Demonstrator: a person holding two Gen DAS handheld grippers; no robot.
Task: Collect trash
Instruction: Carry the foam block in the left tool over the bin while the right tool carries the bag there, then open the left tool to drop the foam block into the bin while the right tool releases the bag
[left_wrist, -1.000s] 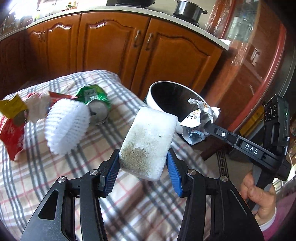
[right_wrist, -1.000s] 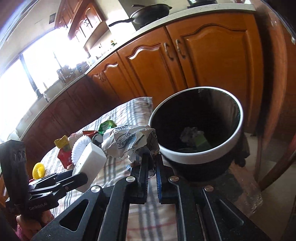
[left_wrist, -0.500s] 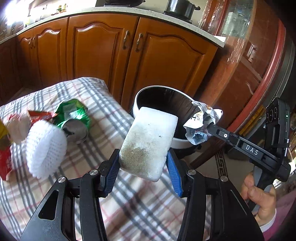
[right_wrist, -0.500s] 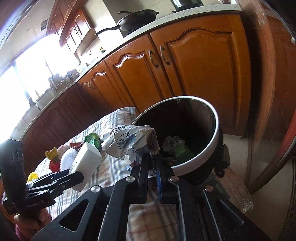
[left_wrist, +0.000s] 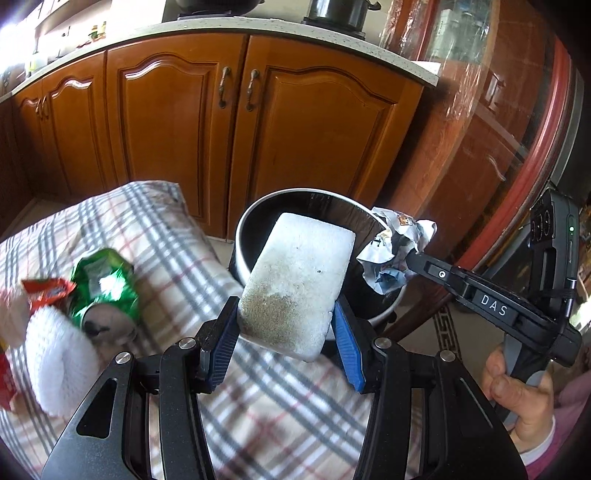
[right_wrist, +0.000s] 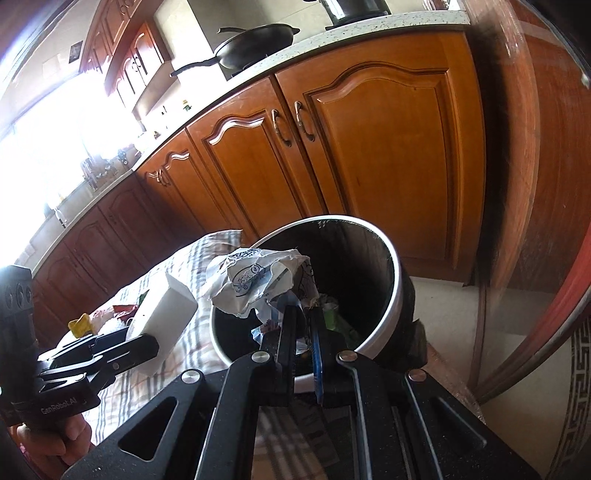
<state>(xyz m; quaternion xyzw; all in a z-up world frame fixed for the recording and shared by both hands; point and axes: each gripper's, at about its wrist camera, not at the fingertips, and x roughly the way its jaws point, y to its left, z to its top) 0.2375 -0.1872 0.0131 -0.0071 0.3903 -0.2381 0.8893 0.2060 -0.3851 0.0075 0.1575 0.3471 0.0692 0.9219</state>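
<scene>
My left gripper (left_wrist: 284, 325) is shut on a white foam block (left_wrist: 299, 280), held above the plaid table beside the black bin with a white rim (left_wrist: 258, 214). The block also shows in the right wrist view (right_wrist: 162, 314). My right gripper (right_wrist: 303, 325) is shut on a crumpled white wrapper (right_wrist: 258, 284) and holds it over the bin's open mouth (right_wrist: 395, 273). The wrapper shows in the left wrist view (left_wrist: 395, 251) at the bin's right rim. Trash lies at the bin's bottom (right_wrist: 332, 317).
On the plaid tablecloth (left_wrist: 177, 251) lie a crushed green can (left_wrist: 103, 288), a white foam net (left_wrist: 59, 369) and red wrappers (left_wrist: 48, 291). A yellow scrap (right_wrist: 79, 325) lies further left. Wooden kitchen cabinets (left_wrist: 221, 122) stand behind the bin.
Both grippers have moved toward the bin with their loads. The wrapper now hangs over the bin's mouth, and the foam block is close to its left rim.
</scene>
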